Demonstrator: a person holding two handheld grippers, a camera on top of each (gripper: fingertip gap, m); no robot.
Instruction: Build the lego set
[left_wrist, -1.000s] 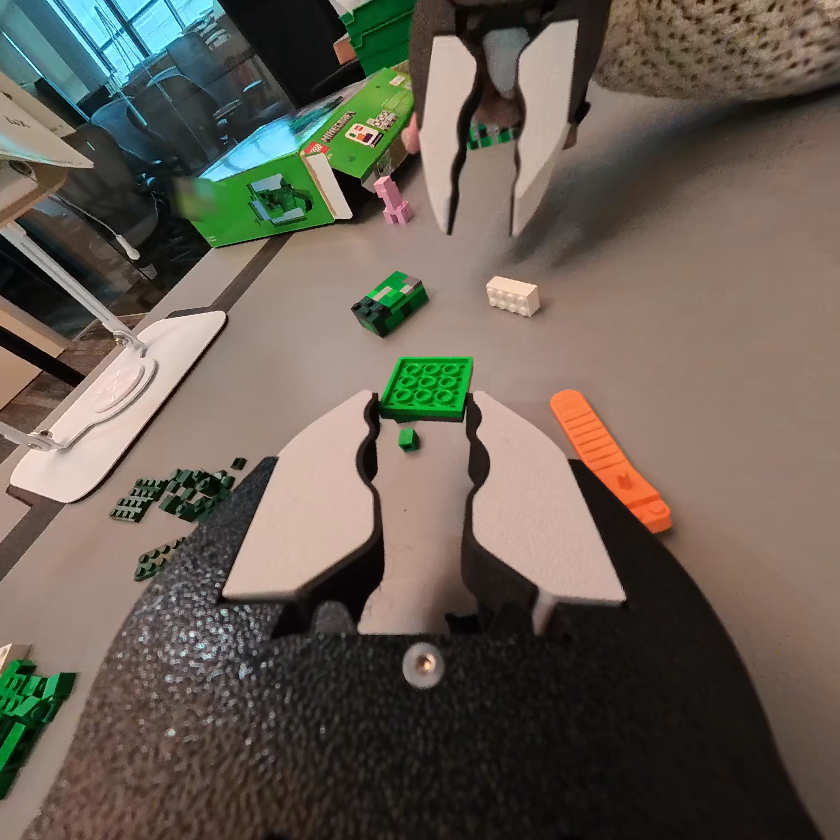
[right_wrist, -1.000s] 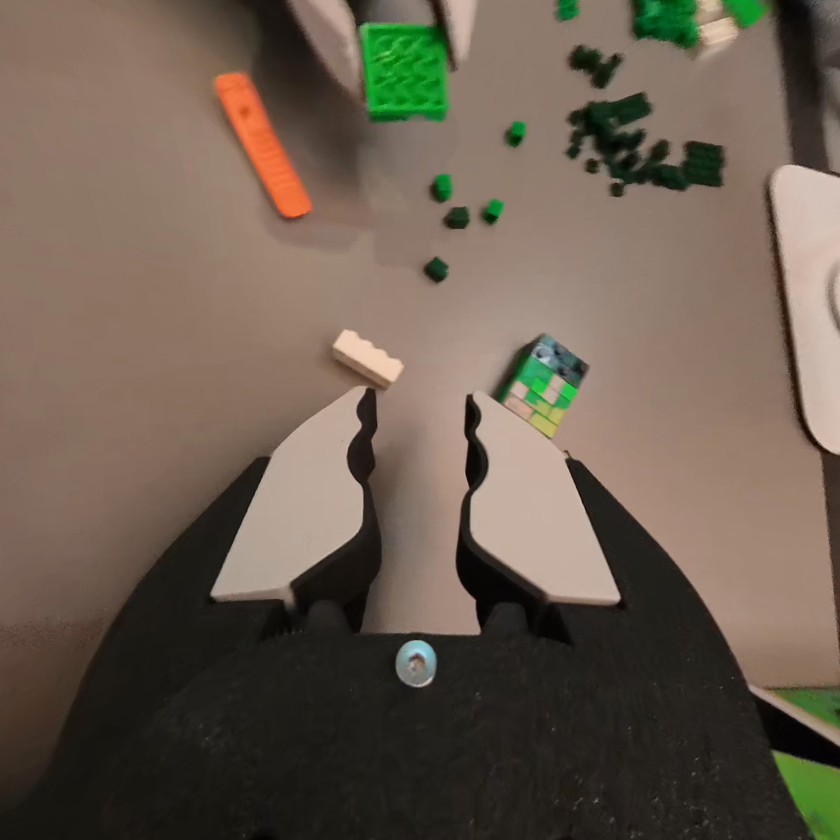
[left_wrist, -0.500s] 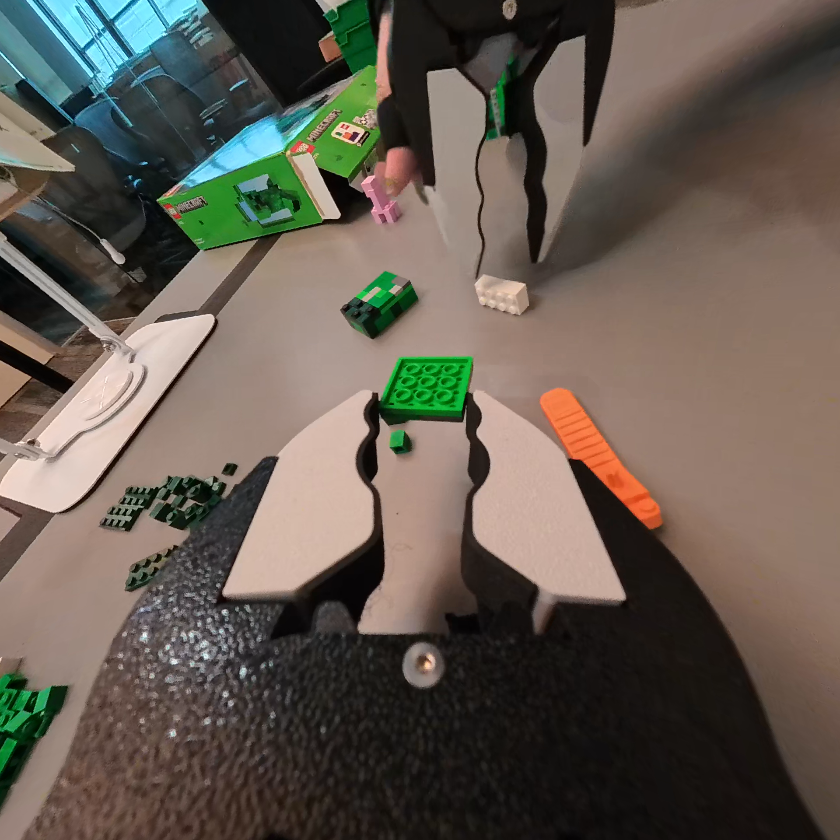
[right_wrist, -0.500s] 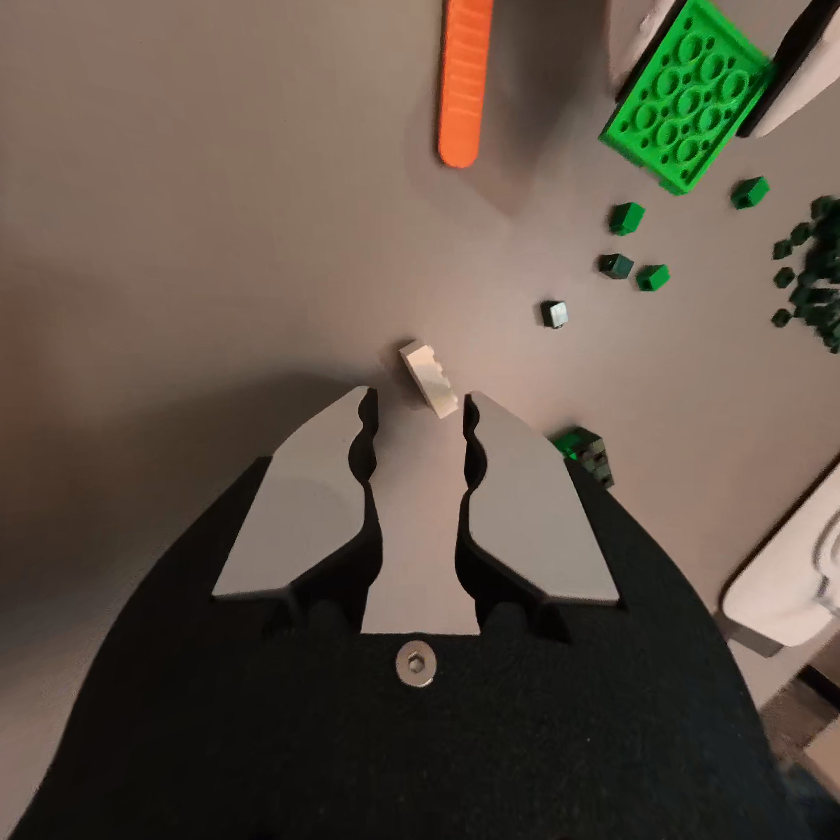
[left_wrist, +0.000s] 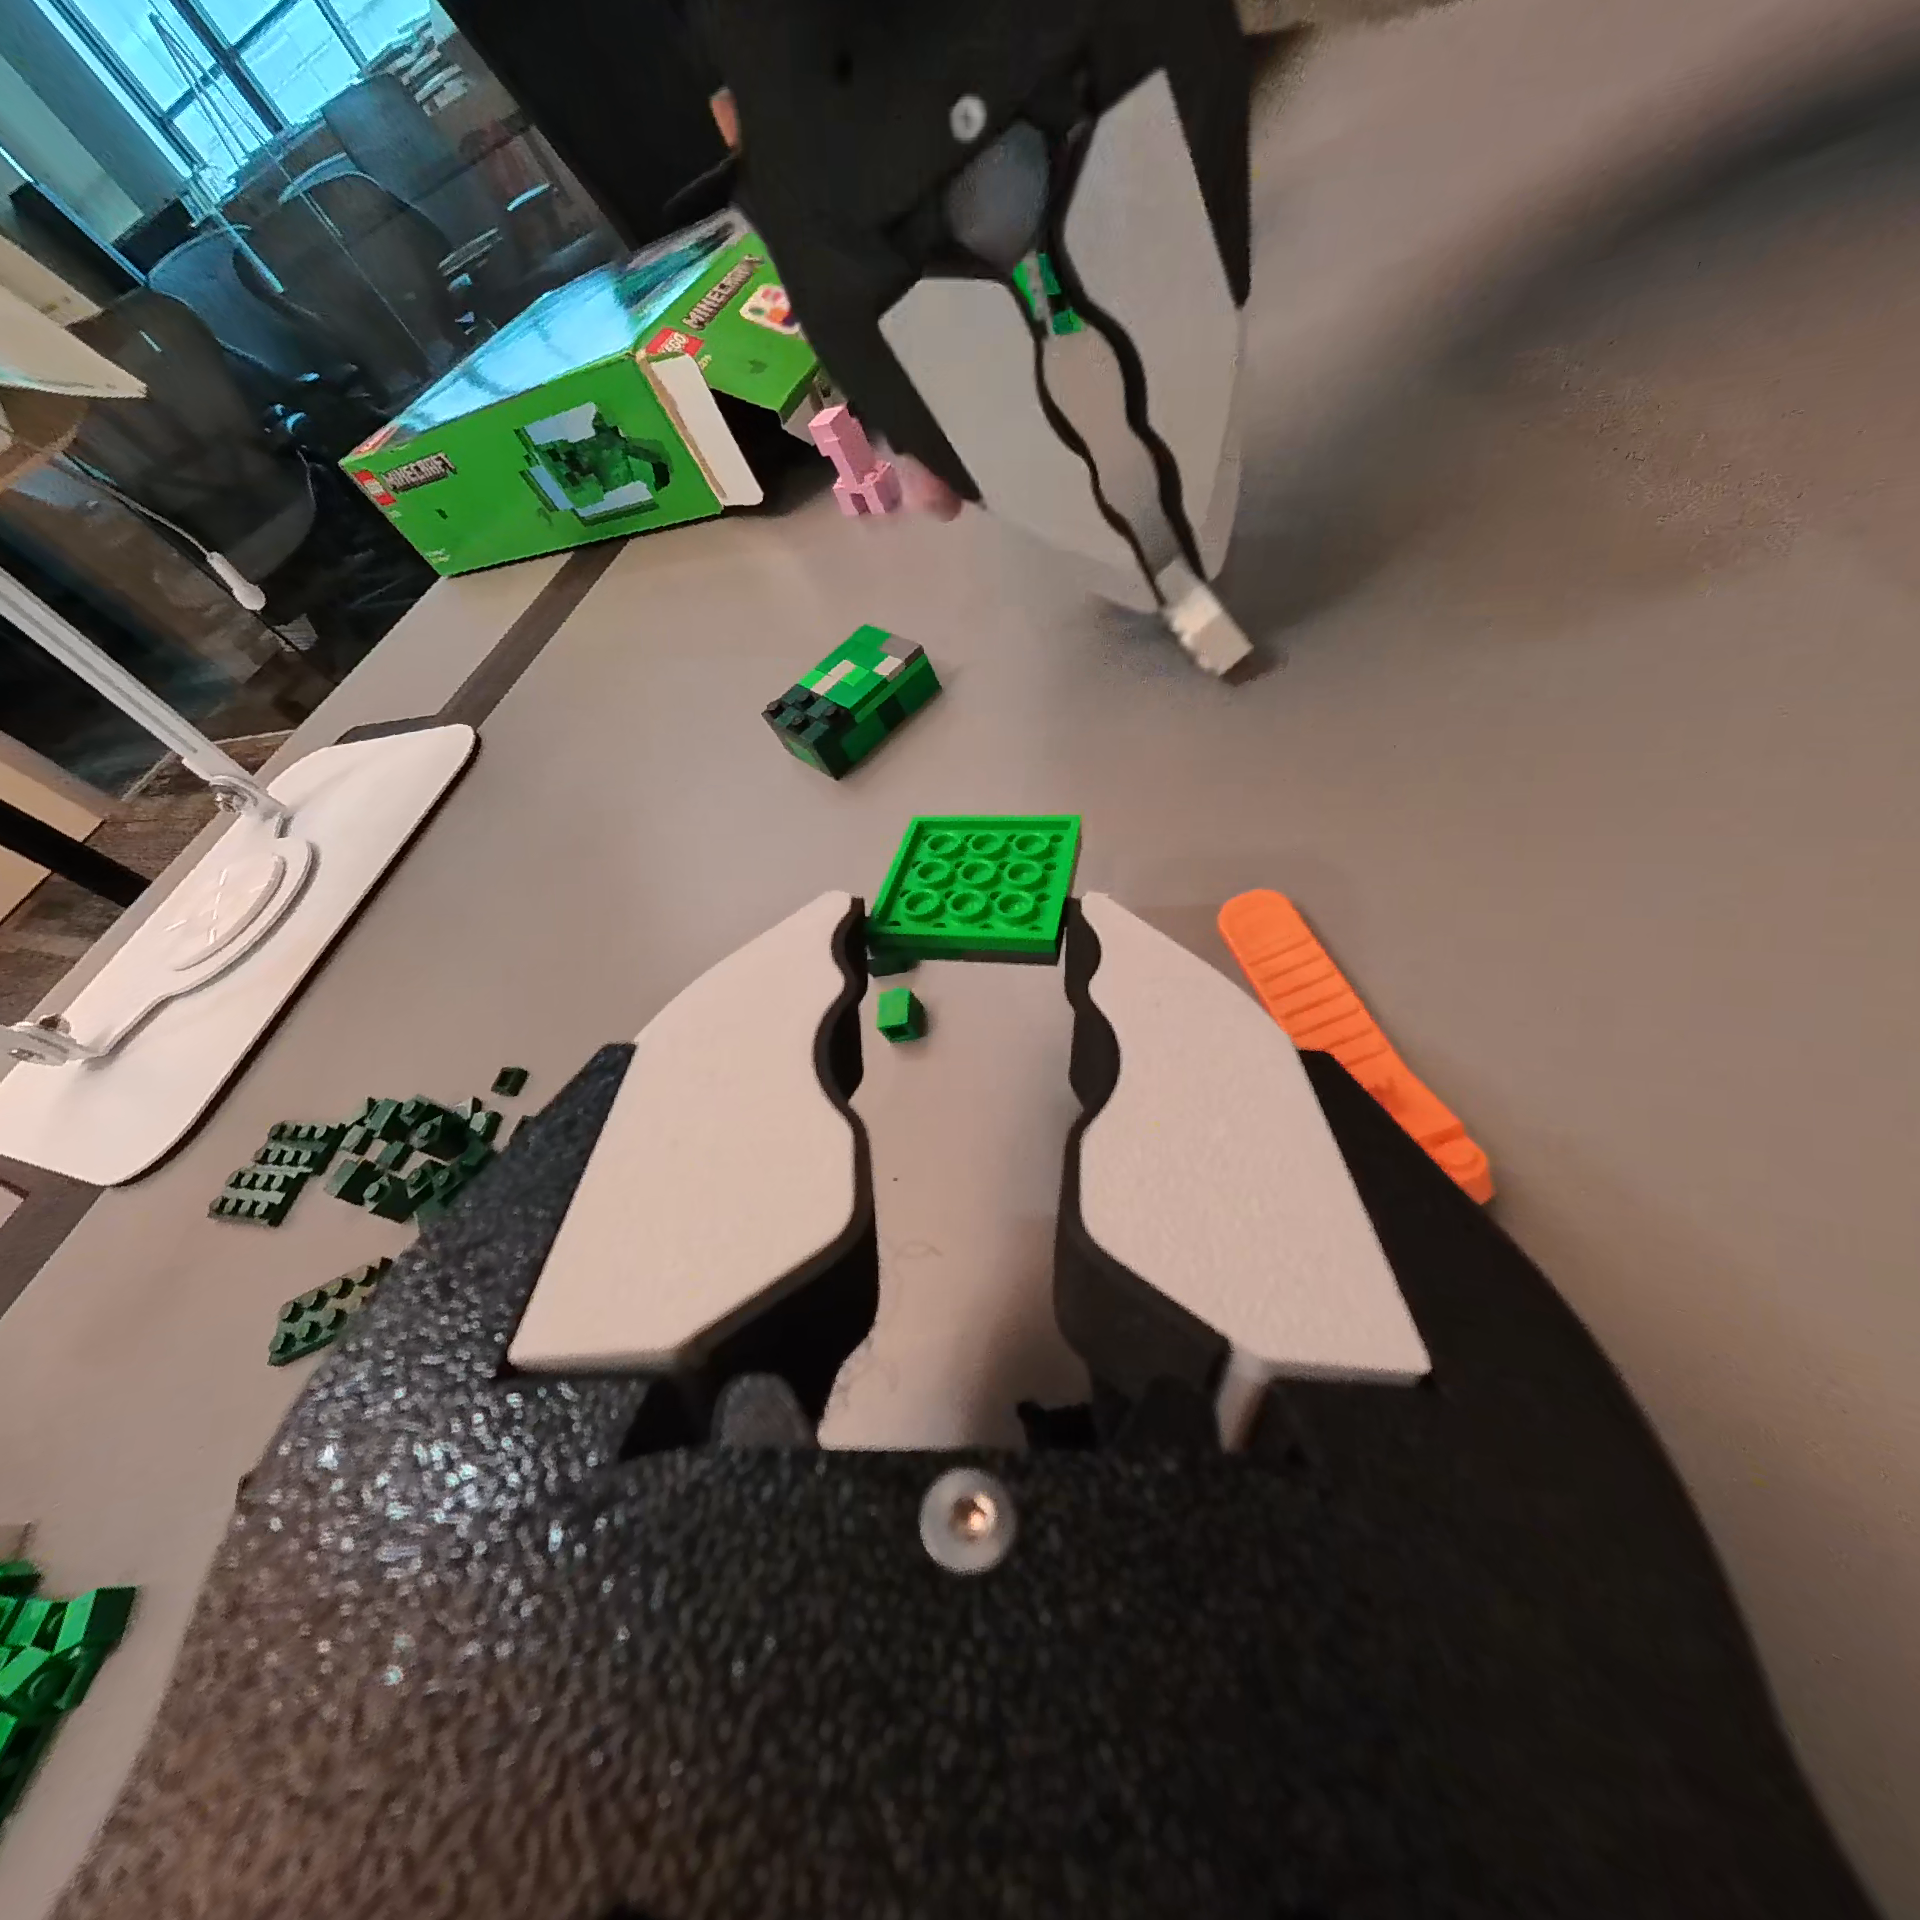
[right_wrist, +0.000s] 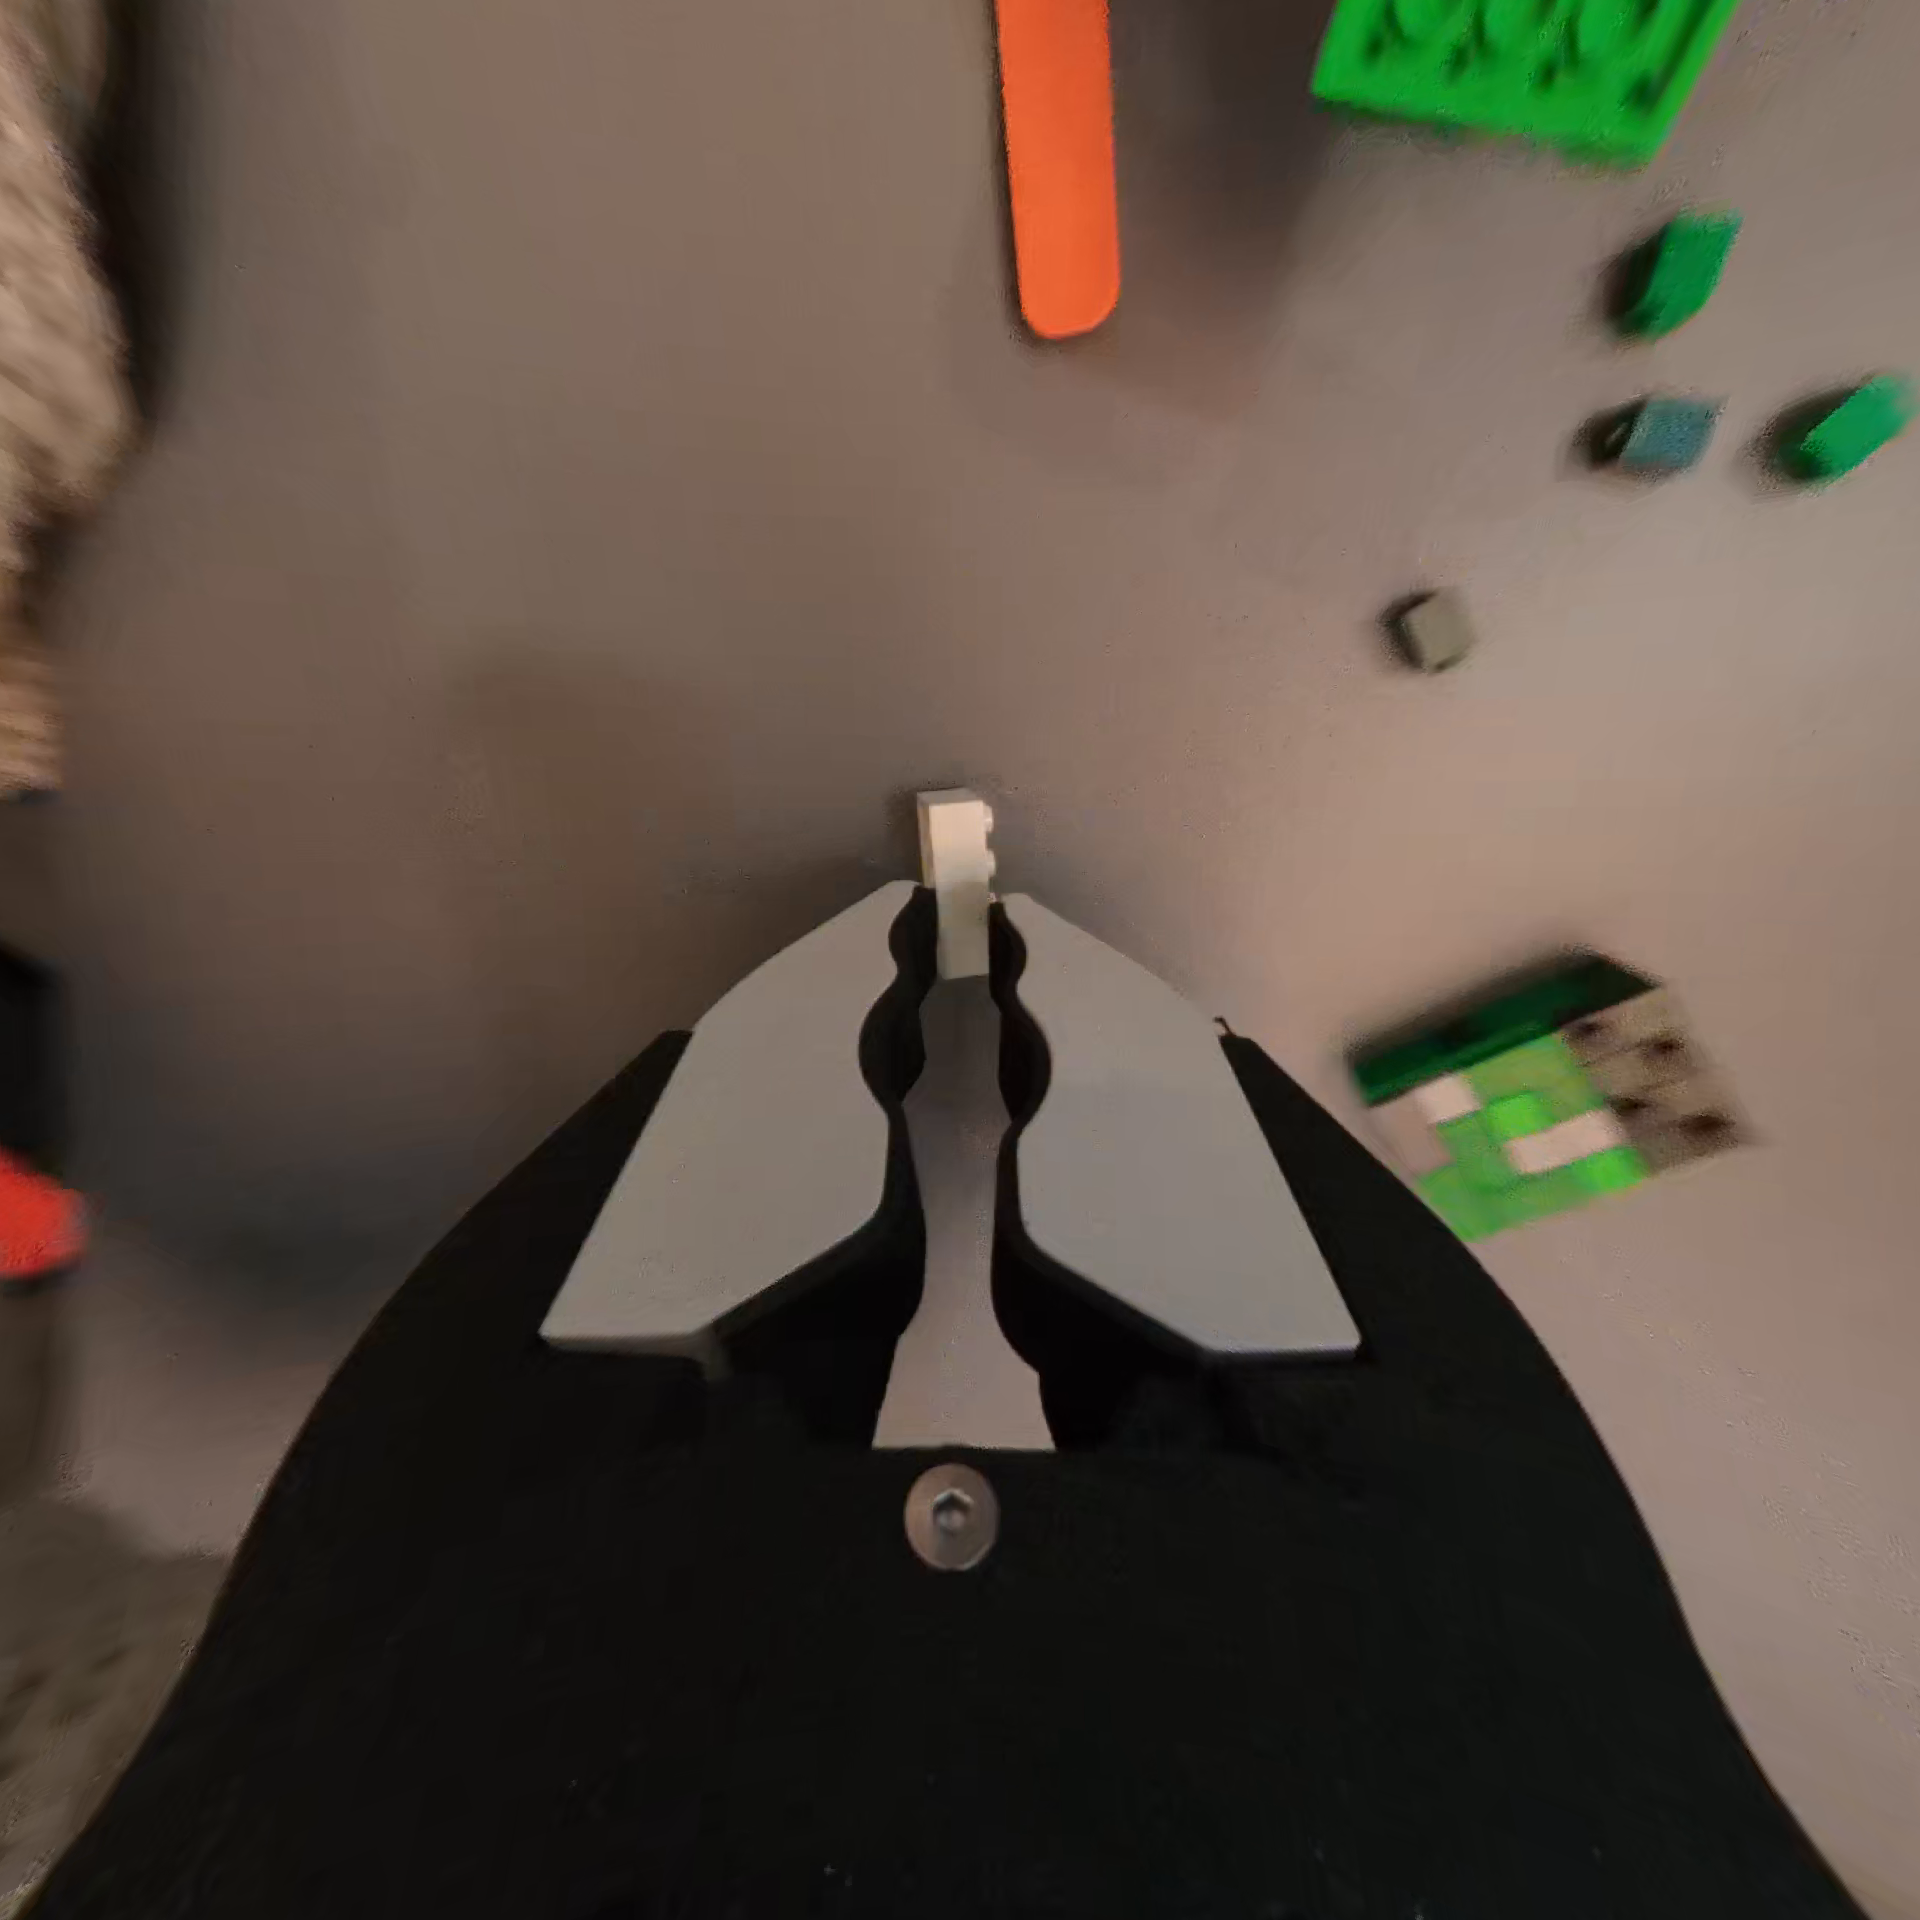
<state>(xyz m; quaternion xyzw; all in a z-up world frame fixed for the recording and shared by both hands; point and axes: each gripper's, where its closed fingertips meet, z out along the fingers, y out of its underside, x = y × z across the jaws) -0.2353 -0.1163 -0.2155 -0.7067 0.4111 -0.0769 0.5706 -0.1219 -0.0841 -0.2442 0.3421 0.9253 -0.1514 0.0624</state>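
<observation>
The grey surface (left_wrist: 1558, 727) carried it all. At the back lay the green box (left_wrist: 540, 468), open-ended. The left gripper (left_wrist: 971, 914) pinched the bright green plate (left_wrist: 977, 878) by its side edges, above the surface. The orange tool (left_wrist: 1351, 1039) lay just right of it. The small green block model (left_wrist: 854, 696) sat farther off. The right gripper (right_wrist: 954, 902) was pressed onto the white brick (right_wrist: 956, 883), nipping it at the tips, right down at the surface.

Daylight from windows, soft shadows, wide-angle edge distortion, motion blur at edges
</observation>
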